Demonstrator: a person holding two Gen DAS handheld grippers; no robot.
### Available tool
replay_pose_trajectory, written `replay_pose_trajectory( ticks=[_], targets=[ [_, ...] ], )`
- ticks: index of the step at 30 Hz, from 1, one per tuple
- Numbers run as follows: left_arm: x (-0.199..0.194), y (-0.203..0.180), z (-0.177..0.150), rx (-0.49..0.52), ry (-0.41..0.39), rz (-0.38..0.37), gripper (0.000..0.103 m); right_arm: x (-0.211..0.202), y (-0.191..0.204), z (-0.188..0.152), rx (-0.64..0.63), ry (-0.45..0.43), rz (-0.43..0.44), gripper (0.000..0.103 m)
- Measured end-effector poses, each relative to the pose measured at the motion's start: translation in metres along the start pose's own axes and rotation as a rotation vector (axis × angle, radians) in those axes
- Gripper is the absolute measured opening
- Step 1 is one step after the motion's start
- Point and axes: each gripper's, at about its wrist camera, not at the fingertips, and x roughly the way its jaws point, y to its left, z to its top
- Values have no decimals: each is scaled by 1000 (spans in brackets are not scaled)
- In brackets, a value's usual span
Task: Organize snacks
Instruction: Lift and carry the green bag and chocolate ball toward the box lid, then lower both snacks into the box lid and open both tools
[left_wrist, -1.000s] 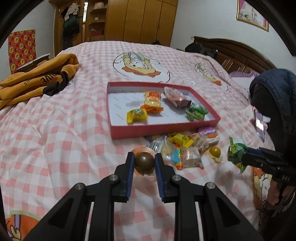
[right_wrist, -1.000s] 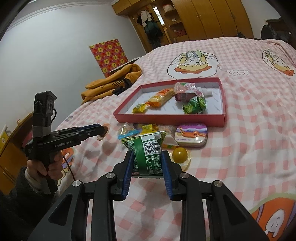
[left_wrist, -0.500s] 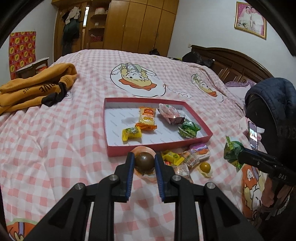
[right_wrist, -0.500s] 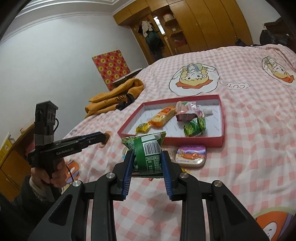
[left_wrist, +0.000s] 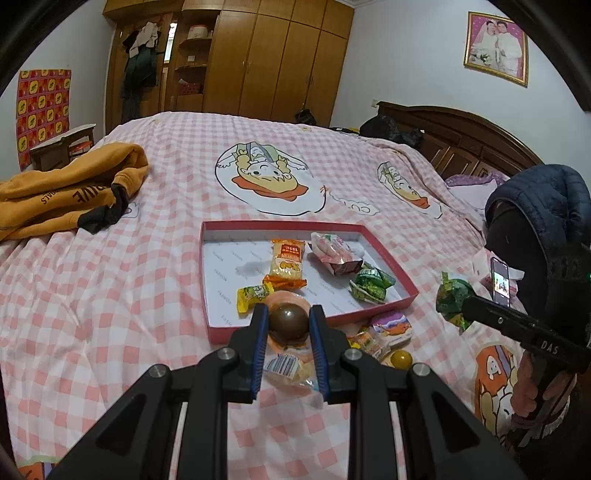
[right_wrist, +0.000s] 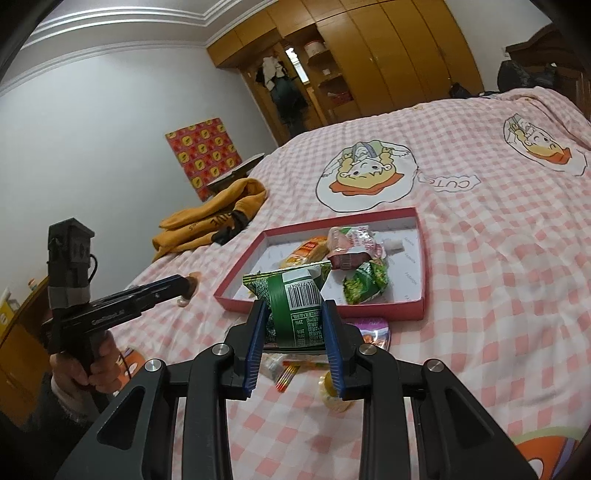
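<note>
A shallow red tray (left_wrist: 218, 332) (right_wrist: 421, 258) lies on the pink checked bed and holds several wrapped snacks. My left gripper (left_wrist: 288, 321) is shut on a round brown candy in clear wrap (left_wrist: 287, 320), held above the tray's near edge. My right gripper (right_wrist: 295, 314) is shut on a green snack packet (right_wrist: 293, 295), raised in front of the tray's near side. Loose snacks lie on the bed just before the tray: a small purple tin (left_wrist: 392, 325) (right_wrist: 375, 330), a yellow ball candy (left_wrist: 401, 359) and wrapped pieces (left_wrist: 290, 367).
An orange hoodie (left_wrist: 70, 188) is heaped left of the tray. A person's hand (right_wrist: 96, 365) grips the left tool. A dark jacket (left_wrist: 543, 199) and a phone (left_wrist: 500, 282) sit at the right. Wardrobes (left_wrist: 258, 62) and a wooden headboard (left_wrist: 461, 140) stand behind.
Both grippers have risen and moved toward the tray, each keeping its snack. The loose pile now sits lower in both views, partly behind the fingers.
</note>
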Motion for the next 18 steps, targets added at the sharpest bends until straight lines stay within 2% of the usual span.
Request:
replay_pose_trajectory(
  ticks=[7, 13, 18],
  targets=[
    [0, 2, 5, -4, -48, -20, 23, 2, -3, 2, 2, -27, -33, 31],
    [14, 4, 11, -4, -51, -19, 23, 16, -10, 7, -5, -22, -74, 31],
    [34, 8, 12, 0, -46, -19, 23, 37, -8, 17, -28, -4, -64, 31]
  ],
)
